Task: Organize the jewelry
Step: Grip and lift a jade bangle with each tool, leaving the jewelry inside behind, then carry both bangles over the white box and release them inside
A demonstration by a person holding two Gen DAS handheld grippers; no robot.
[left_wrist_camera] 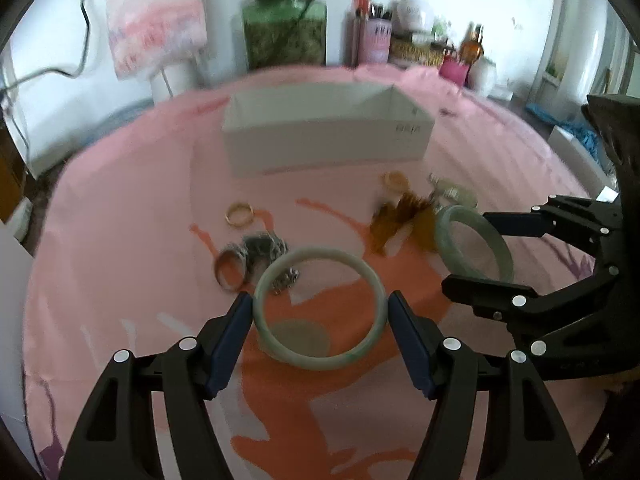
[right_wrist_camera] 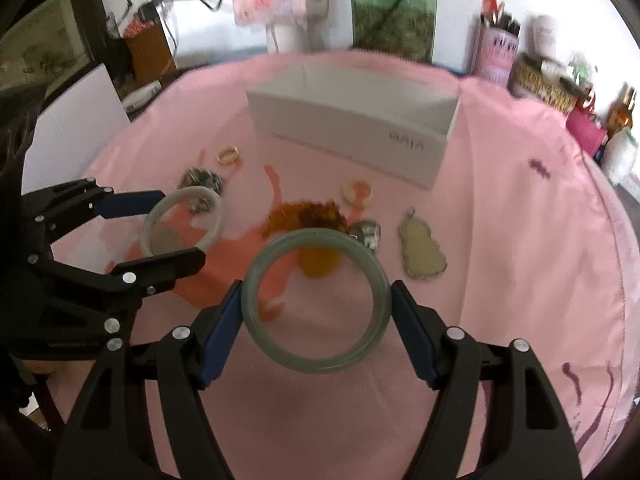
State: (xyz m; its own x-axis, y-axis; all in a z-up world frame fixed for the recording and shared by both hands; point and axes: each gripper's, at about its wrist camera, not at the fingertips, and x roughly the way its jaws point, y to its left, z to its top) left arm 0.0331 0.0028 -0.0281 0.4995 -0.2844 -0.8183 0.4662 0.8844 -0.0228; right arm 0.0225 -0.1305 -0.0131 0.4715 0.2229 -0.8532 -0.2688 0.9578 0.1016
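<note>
Left gripper (left_wrist_camera: 320, 308) held a pale green bangle (left_wrist_camera: 320, 308), fingers (left_wrist_camera: 236, 340) pressed on its outer rim either side. Right gripper (right_wrist_camera: 318, 300) likewise clamped a darker green bangle (right_wrist_camera: 318, 300) across its width. Both bangles were above the pink cloth (right_wrist_camera: 500, 220) on the desk. White open box (left_wrist_camera: 328, 140) stood beyond, with a gold ring (left_wrist_camera: 240, 214), amber beads (right_wrist_camera: 304, 214) and a pale pendant (right_wrist_camera: 422, 254) lying loose in front of it.

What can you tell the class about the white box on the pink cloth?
The white box is a long, open-topped rectangular carton, seemingly card, with smooth pale walls and small grey lettering near one end of its front. It stands upright on the pink cloth, beyond the scattered jewelry. What can be seen of its inside looks empty. Nothing touches it except the cloth.
</note>
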